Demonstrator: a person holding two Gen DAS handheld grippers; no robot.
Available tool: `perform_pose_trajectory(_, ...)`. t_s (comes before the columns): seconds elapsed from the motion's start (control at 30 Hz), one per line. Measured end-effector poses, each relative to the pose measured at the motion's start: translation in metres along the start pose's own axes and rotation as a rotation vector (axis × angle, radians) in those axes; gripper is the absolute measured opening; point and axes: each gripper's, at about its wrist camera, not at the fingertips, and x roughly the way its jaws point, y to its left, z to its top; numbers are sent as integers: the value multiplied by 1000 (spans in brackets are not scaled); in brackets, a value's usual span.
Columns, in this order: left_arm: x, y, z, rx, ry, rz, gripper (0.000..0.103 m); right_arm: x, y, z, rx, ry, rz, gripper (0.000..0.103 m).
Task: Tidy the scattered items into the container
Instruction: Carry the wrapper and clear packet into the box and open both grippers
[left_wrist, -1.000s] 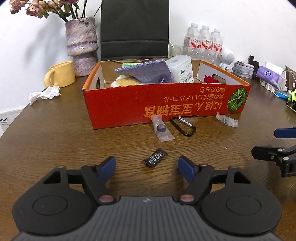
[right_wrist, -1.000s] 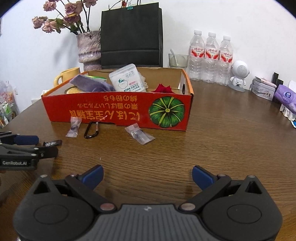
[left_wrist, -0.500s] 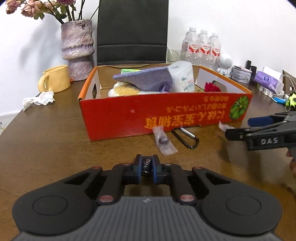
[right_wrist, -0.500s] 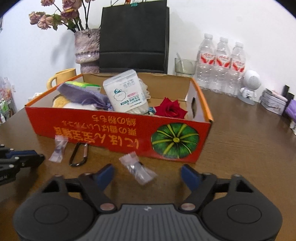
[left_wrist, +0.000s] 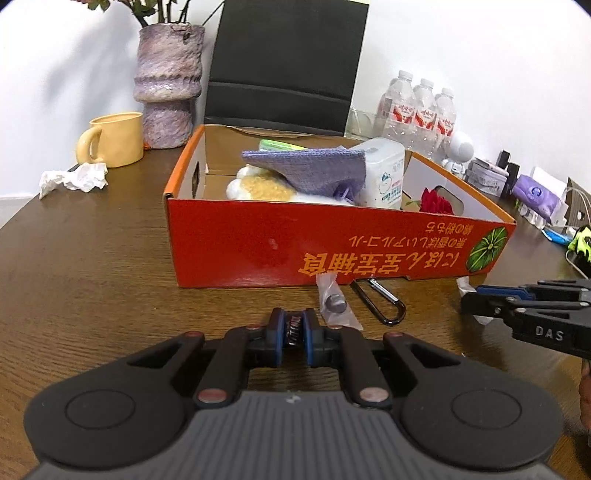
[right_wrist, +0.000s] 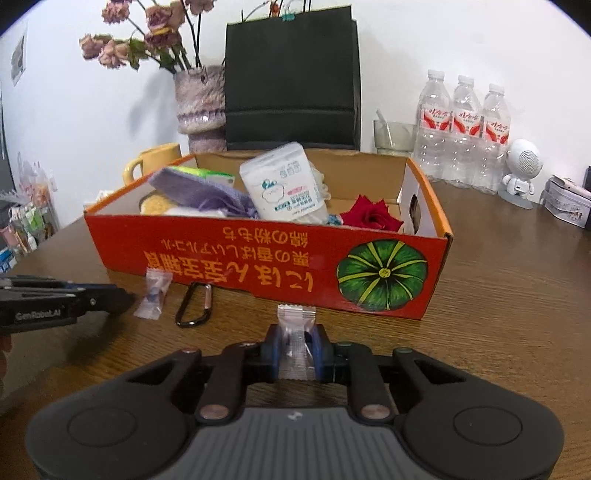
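Note:
A red cardboard box (left_wrist: 258, 251) (right_wrist: 258, 258) holds a purple cloth (left_wrist: 314, 170), a white tub (right_wrist: 284, 188) and a red rose (right_wrist: 371, 218). My left gripper (left_wrist: 294, 325) is shut on a small black packet (left_wrist: 294, 332), just in front of the box. My right gripper (right_wrist: 296, 343) has a clear plastic packet (right_wrist: 295, 317) between its pads, and its jaws are closing on it. Against the box's front wall, another clear packet (left_wrist: 334, 302) (right_wrist: 153, 295) and a black carabiner (left_wrist: 380, 301) (right_wrist: 195, 306) lie on the table.
A yellow mug (left_wrist: 114, 138), a purple vase (left_wrist: 168, 81) and a crumpled tissue (left_wrist: 74, 179) sit at the back left. A black paper bag (right_wrist: 291, 81) stands behind the box. Water bottles (right_wrist: 465, 129) and small items line the right edge.
The left gripper closed on the black packet and came nearer the box. The right gripper moved up to the clear packet by the box and closed around it.

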Motion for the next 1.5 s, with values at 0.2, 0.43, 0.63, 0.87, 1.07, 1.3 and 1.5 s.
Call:
perform_pose_trajectory(0.2, -22, -5, -3, 6, -80, 13, 11, -22, 1, -5, 35, -63, 1, 16)
perform_pose_trajectory(0.43, -60, -6, 26, -14, -207, -37, 11, -51, -5, 17, 44, -164, 22, 16)
perform_pose_trajectory(0.63, -58, -6, 81, -16, -290, -41, 11, -49, -20, 65, 39, -237, -5, 16)
perform_pose_trajectory(0.87, 10, 3, 115, -115, -263, -30, 11, 6, -31, 100, 67, -218, -17, 16)
perform_pose_trajectory(1.07, 50, 11, 119, -106, -192, -5, 11, 44, -38, 101, 56, -150, -20, 16)
perform_pose_trajectory(1.3, 59, 12, 116, -103, -149, 0, 28, 52, -41, 99, 52, -111, -20, 24)
perform_pose_trajectory(1.5, 47, 1, 118, -69, -143, 80, 103, 43, -33, 104, 27, -91, -31, 103)
